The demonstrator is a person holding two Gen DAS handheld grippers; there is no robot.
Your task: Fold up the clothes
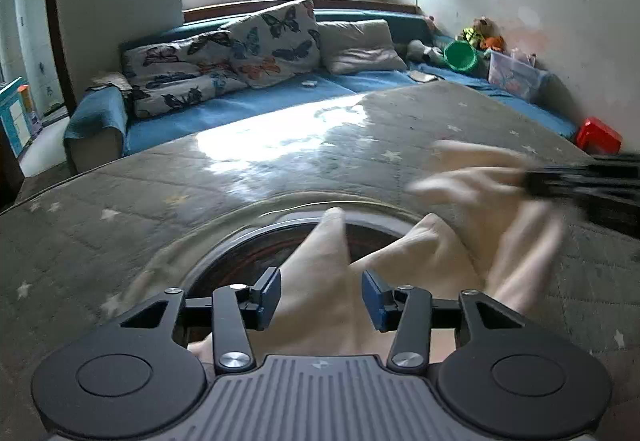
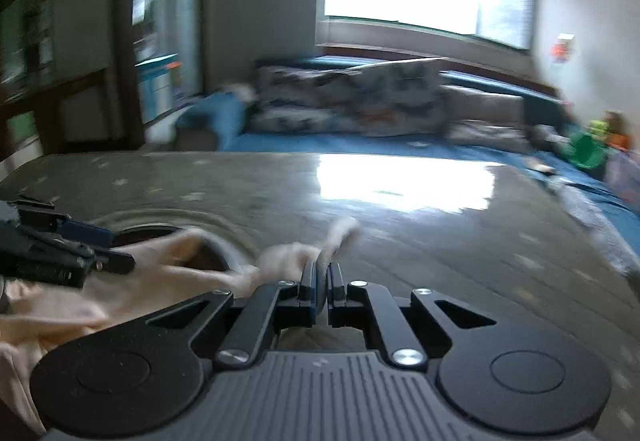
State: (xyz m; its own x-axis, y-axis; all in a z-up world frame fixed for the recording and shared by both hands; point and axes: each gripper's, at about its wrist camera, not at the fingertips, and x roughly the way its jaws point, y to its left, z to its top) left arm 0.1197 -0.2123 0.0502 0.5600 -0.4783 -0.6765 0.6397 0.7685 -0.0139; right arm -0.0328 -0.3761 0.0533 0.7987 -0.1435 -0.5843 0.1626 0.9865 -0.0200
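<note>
Left wrist view shows the left gripper (image 1: 320,297) wide apart over the cream garment (image 1: 320,305) on the table (image 1: 160,177), holding nothing. Right gripper (image 2: 320,281) pinches an edge (blurred); I would keep this edge taut and flat.

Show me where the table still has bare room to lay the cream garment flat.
Free: the far table, from the glare patch back to the edge by the sofa, and the left side. Crowded: the near middle, where the garment bunches over the round opening between the open left gripper and the right gripper, shut on cloth.
</note>
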